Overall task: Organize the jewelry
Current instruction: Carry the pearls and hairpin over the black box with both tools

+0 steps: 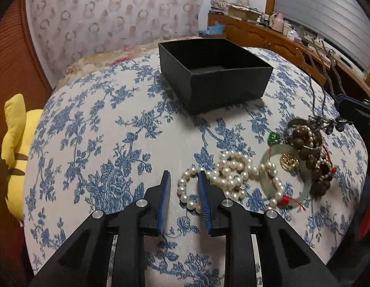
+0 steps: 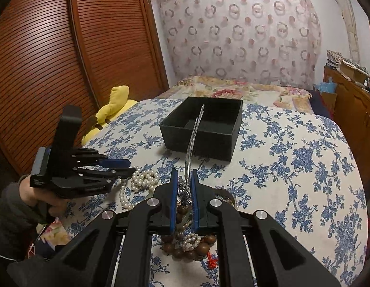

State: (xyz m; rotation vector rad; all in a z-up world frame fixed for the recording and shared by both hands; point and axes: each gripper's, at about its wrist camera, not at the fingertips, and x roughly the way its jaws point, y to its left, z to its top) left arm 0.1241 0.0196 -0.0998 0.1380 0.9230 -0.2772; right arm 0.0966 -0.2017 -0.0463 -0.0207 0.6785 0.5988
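A pile of jewelry lies on a table covered with a white cloth with blue flowers (image 1: 94, 129). The pearl necklace (image 1: 223, 179) is curled up at the near side of the pile. Next to it lies a pale green bangle (image 1: 304, 186) with red thread on it. A string of brown wooden beads (image 1: 311, 153) sits on top of the bangle, mixed with more small pearls. A little gold piece (image 1: 288, 161) and a small green stone (image 1: 273, 138) lie in the pile too.

The left gripper (image 1: 183, 179) is low over the pearl necklace. Its blue pads are spread a little apart, and some pearls sit in the gap between them. The pads do not squeeze the pearls. A hand (image 2: 39, 196) in a dark sleeve holds this gripper.

The right gripper (image 2: 184, 179) is over the wooden beads. Its blue pads are close together and pinch a silver hairpin (image 2: 195, 138). The pin's long wavy prongs stick out in front, toward the box. Its dark fancy end sits between the pads.

An open black box (image 1: 216, 71) stands farther back on the cloth, well apart from the pile. I can see nothing in the part of it that shows.

A yellow plush toy (image 1: 15, 148) leans by the left edge of the table. Behind it is a brown slatted door (image 2: 65, 59). A bed with a flowery cover (image 2: 232, 88) is behind the table, and a curtain with ring shapes (image 2: 244, 28) hangs past it. A wooden cabinet (image 1: 268, 35) full of stuff stands on the right.
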